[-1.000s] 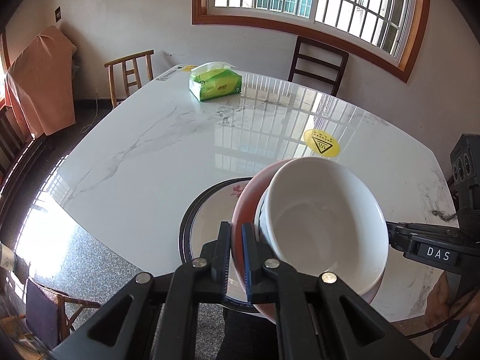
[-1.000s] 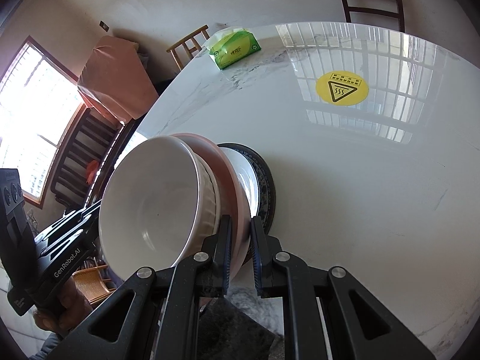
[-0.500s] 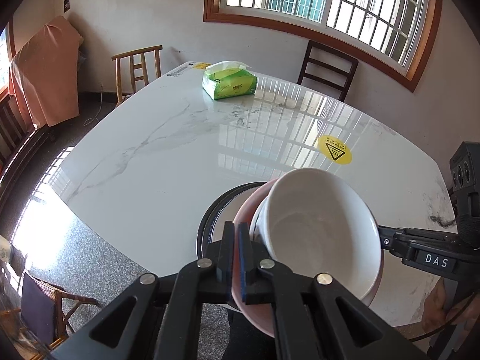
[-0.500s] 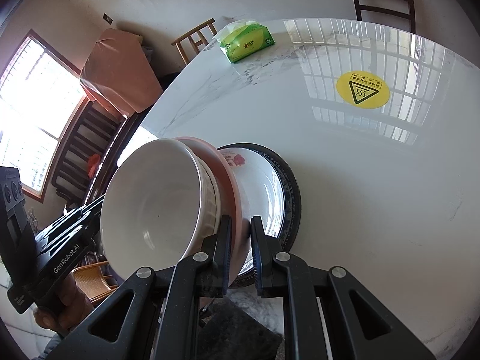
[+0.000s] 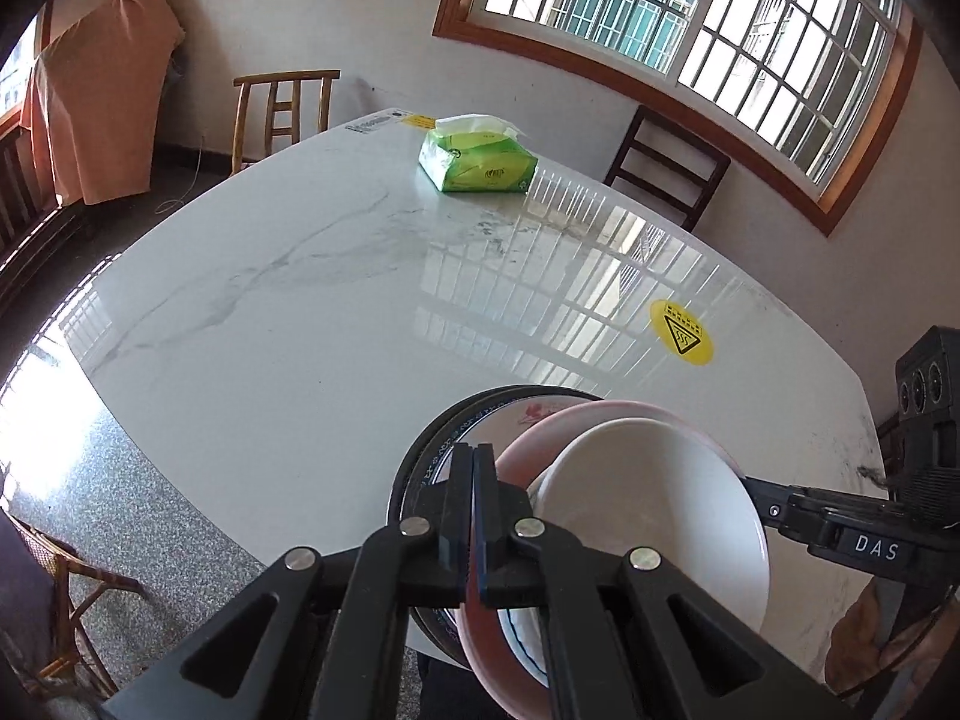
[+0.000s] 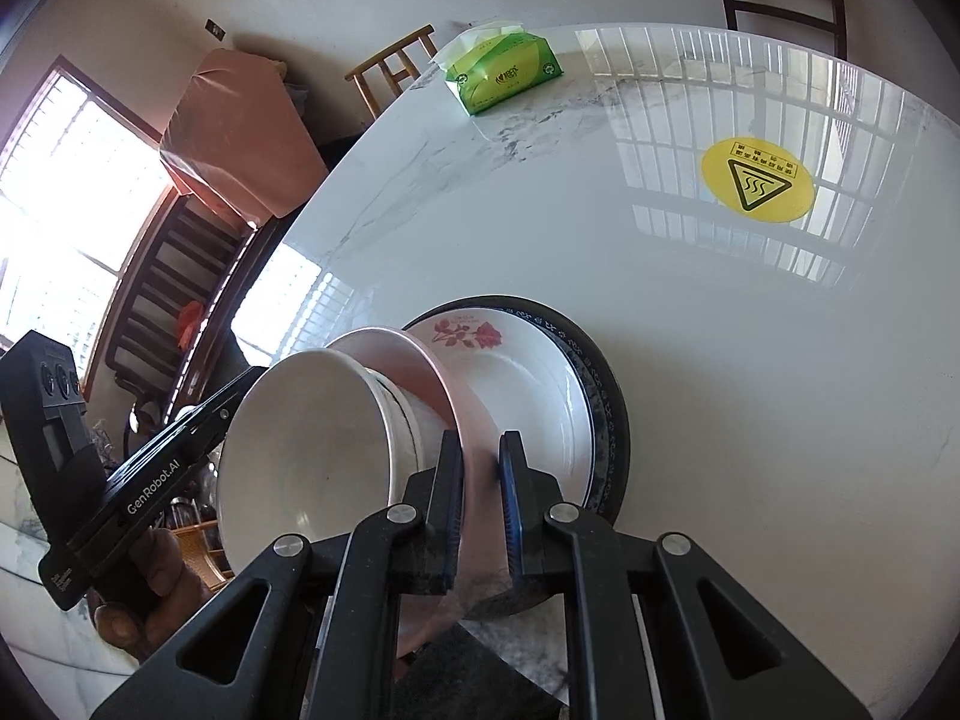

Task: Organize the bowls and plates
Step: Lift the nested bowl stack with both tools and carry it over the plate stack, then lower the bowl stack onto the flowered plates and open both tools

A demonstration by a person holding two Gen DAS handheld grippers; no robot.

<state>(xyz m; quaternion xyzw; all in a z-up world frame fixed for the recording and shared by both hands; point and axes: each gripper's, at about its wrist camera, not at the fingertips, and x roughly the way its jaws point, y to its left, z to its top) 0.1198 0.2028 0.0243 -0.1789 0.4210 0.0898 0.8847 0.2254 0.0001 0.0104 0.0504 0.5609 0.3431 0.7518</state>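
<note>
A pink plate [image 5: 528, 450] [image 6: 432, 384] carries stacked white bowls [image 5: 654, 510] [image 6: 312, 450] and is held tilted above the table's near edge. My left gripper [image 5: 474, 468] is shut on the plate's left rim. My right gripper [image 6: 482, 456] is shut on the opposite rim. Beneath lies a white plate with a red rose [image 6: 522, 384] inside a dark blue-patterned plate [image 6: 606, 414] [image 5: 420, 462] on the marble table [image 5: 300, 324].
A green tissue pack [image 5: 477, 162] [image 6: 507, 75] sits at the table's far side. A yellow warning sticker [image 5: 682, 340] [image 6: 757, 180] is on the tabletop. Wooden chairs [image 5: 282, 108] stand around the table.
Both grippers have lifted the pink plate with its bowls higher and drawn it back from the table. More of the rose plate underneath shows.
</note>
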